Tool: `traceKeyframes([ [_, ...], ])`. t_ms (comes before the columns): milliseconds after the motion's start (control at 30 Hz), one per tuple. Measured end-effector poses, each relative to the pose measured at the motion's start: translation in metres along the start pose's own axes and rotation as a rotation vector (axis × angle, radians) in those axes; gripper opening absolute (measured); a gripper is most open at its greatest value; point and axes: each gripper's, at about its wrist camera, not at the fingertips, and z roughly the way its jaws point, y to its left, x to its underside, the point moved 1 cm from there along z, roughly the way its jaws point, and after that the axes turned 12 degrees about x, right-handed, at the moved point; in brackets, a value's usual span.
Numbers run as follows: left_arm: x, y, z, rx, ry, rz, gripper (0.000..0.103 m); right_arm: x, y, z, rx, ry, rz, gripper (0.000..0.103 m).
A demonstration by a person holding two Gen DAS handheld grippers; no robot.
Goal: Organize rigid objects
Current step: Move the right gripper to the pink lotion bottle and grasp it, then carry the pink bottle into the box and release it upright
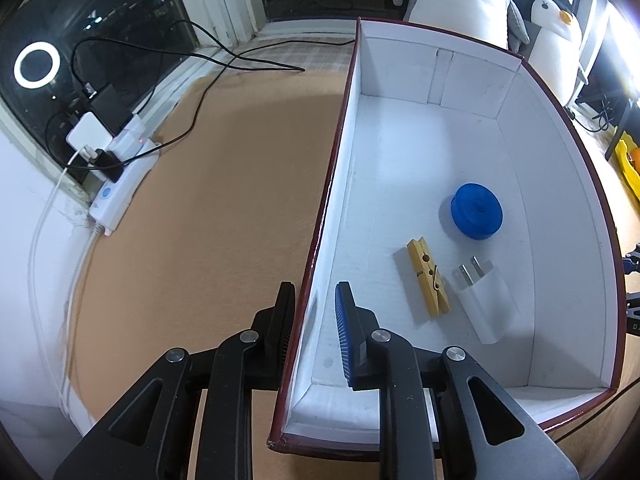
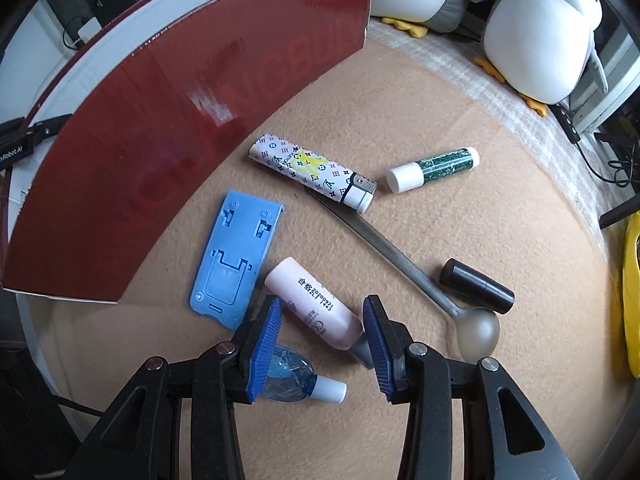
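A box, white inside and dark red outside, holds a blue round disc, a wooden clothespin and a white charger plug. My left gripper straddles the box's left wall. Its jaws stand a little apart, and the blue pad inside is clear of the wall. On the tan mat, my right gripper stands open around a pink tube. Nearby lie a blue phone stand, a patterned lighter, a green stick, a metal spoon, a black cylinder and a small blue bottle.
A white power strip with plugs and black cables lies along the window at the mat's left edge. Penguin plush toys sit behind the box and mat. A yellow object lies at the far right edge.
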Motion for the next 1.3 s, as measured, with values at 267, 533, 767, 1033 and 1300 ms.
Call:
traceKeyframes([
  [267, 0.000, -0.001, 0.000, 0.000, -0.001, -0.002, 0.019, 0.000, -0.001, 0.004, -0.010, 0.005, 0.029, 0.019],
  [533, 0.001, 0.002, -0.003, 0.021, -0.017, -0.010, 0.019, 0.003, -0.013, -0.004, -0.028, -0.021, 0.130, 0.018],
  [767, 0.002, 0.004, -0.009, 0.047, -0.044, -0.014, 0.019, 0.004, -0.025, -0.035, -0.037, -0.083, 0.220, 0.018],
  [1033, 0.007, 0.006, -0.016, 0.080, -0.070, -0.022, 0.018, -0.013, -0.007, -0.067, -0.038, -0.150, 0.250, 0.018],
  [1300, 0.009, 0.011, -0.023, 0.106, -0.098, -0.029, 0.013, -0.030, 0.017, -0.094, -0.055, -0.200, 0.241, 0.018],
])
